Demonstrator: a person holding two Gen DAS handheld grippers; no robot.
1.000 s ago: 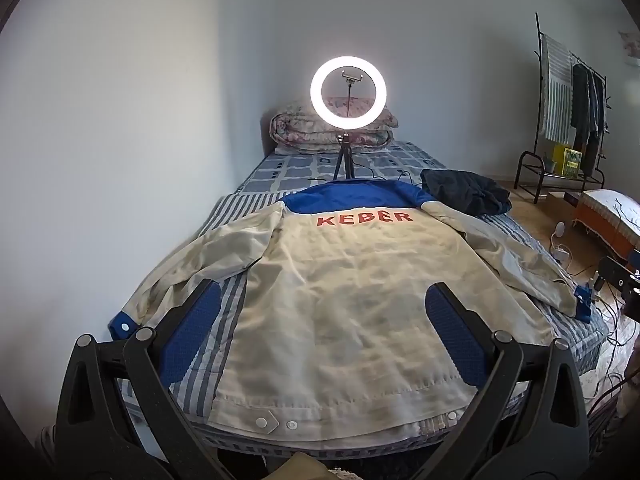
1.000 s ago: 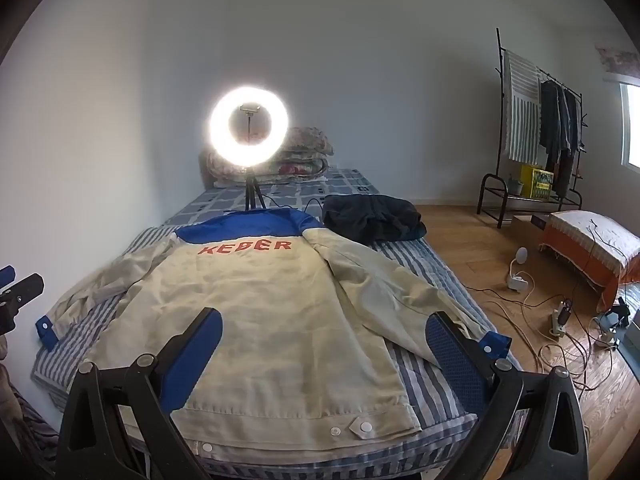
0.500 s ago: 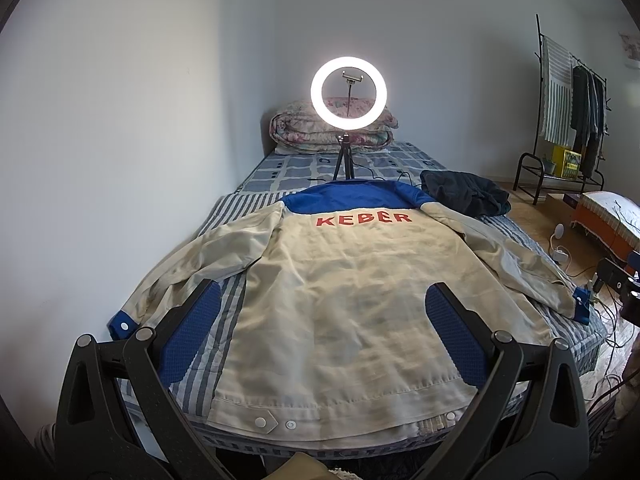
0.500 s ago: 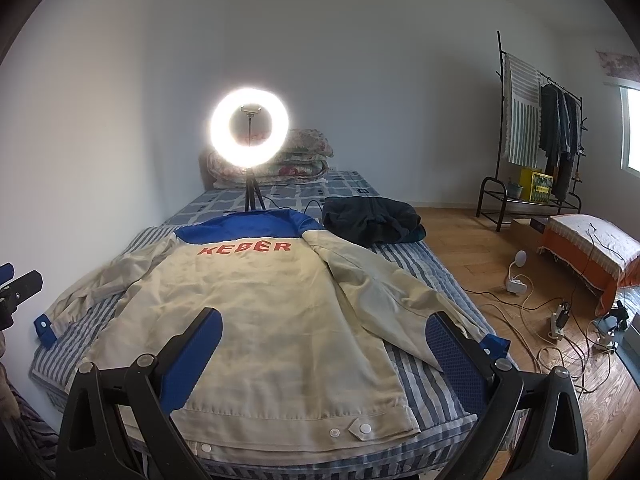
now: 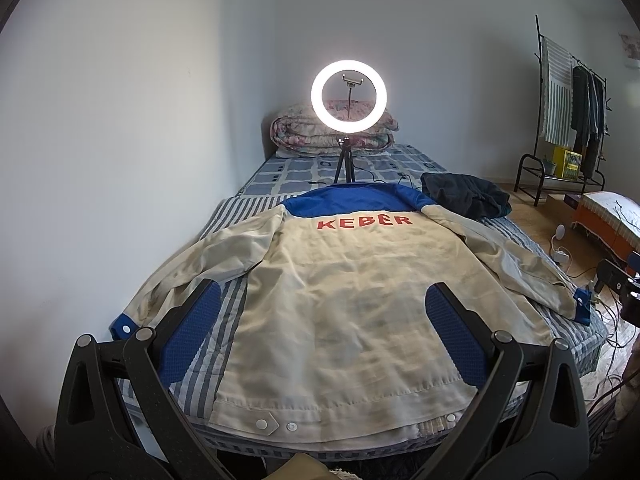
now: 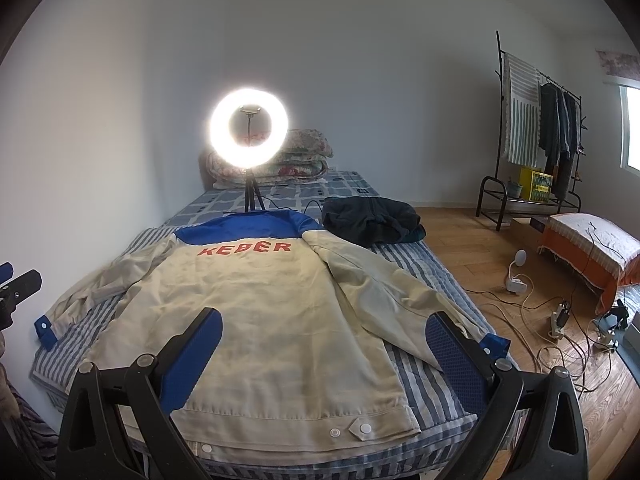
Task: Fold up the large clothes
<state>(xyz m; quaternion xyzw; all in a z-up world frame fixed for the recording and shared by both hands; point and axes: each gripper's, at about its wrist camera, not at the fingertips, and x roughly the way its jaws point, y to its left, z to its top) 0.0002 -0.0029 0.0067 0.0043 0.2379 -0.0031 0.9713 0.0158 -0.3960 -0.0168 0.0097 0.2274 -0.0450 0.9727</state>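
On the striped bed, a cream jacket lies spread flat, back side up, both sleeves out to the sides. Blue yoke at far end, red lettering "KEBER" just below it. Hem with snap buttons sits at the near edge of the mattress. Blue cuffs: one near the wall side, the other at the floor-side edge of the bed.

Left gripper: jaws spread wide, holding nothing, hovering above the hem, apart from the cloth. Right gripper: likewise spread wide and holding nothing, above the lower half of the jacket.

Beyond the collar: lit ring light on a small tripod, standing on the bed. Folded quilt against the far wall. Dark garment bunched beside the jacket's shoulder; touching the sleeve or not, hard to say from here.

Floor side: clothes rack, orange-draped stool, loose cables on wooden boards.
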